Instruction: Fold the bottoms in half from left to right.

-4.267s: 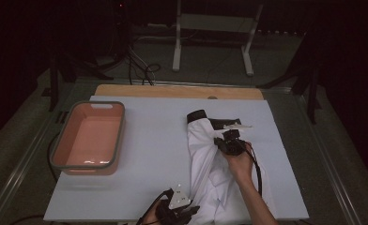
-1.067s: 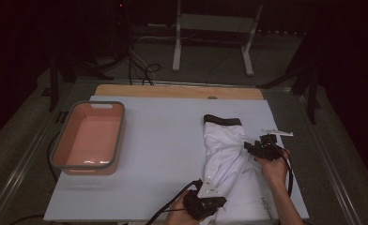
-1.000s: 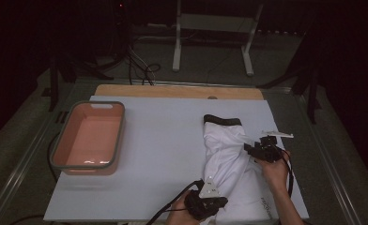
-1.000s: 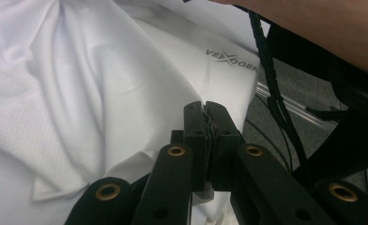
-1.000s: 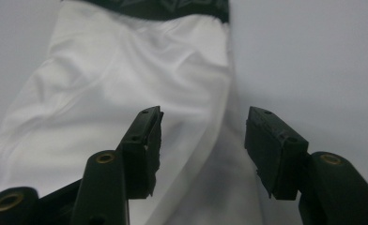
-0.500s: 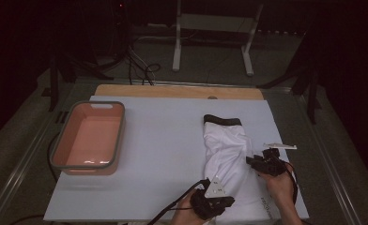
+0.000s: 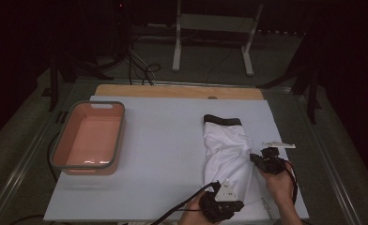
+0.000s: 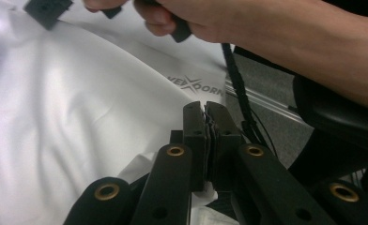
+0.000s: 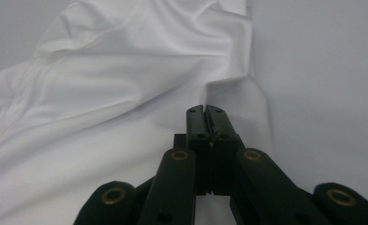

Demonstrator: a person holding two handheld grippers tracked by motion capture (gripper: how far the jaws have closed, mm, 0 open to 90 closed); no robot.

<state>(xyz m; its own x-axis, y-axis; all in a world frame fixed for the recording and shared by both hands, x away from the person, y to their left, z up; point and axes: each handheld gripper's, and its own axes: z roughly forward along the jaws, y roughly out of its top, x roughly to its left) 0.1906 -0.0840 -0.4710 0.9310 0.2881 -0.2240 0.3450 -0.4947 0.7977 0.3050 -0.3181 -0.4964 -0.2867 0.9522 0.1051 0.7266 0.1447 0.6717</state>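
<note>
Nearest, the left gripper (image 7: 222, 202) is clenching the near edge of the white garment (image 7: 226, 152), a sliver of cloth showing between its jaws. Just beyond, the right gripper (image 7: 259, 160) has just been closing and is now pinching the garment's right edge. Farther off, the pink tub (image 7: 89, 139) is sitting well apart on the white table (image 7: 163, 140).

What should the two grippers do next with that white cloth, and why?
Probably lift and draw the near part of the white garment across itself to fold it. Both grippers look ready for that. The left gripper is shut on cloth at the near end, and the right gripper has just closed its jaws on the garment's right edge. The garment lies bunched lengthwise on the white mat.
</note>
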